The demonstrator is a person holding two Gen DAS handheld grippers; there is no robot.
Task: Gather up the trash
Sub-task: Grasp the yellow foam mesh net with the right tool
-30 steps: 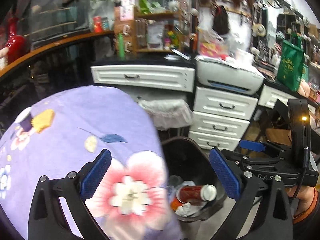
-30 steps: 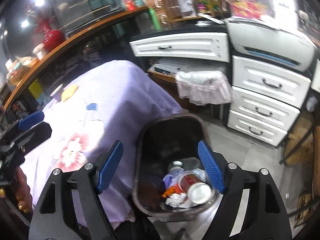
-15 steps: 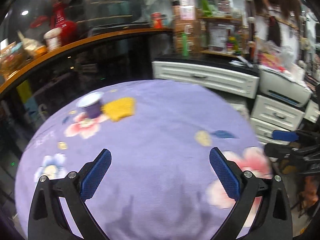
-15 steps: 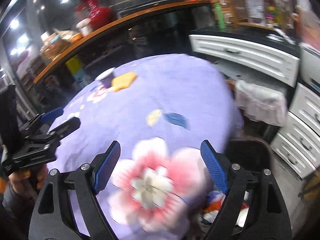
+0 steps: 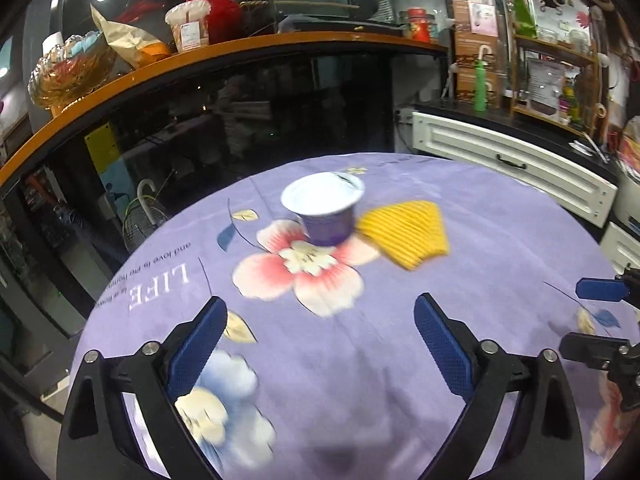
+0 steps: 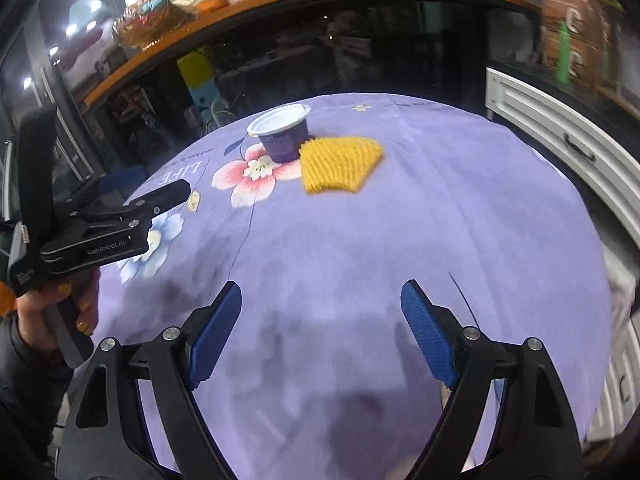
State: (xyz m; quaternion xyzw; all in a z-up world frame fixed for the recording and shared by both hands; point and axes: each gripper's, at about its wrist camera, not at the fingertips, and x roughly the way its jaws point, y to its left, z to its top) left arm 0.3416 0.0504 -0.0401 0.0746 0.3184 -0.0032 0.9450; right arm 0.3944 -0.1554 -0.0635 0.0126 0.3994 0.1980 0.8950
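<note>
The cup (image 5: 323, 209) stands upright straight ahead of the left gripper (image 5: 320, 346) — the nearer one, jaws wide apart and empty. The yellow wrapper (image 5: 404, 233) touches its right side; the right gripper (image 6: 322, 336), also spread and empty, faces both from farther back.

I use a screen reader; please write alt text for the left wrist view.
The open left gripper hangs empty over a round table with a purple floral cloth, facing an upright purple cup beside a yellow ridged wrapper. The right gripper shows at the right edge.
</note>
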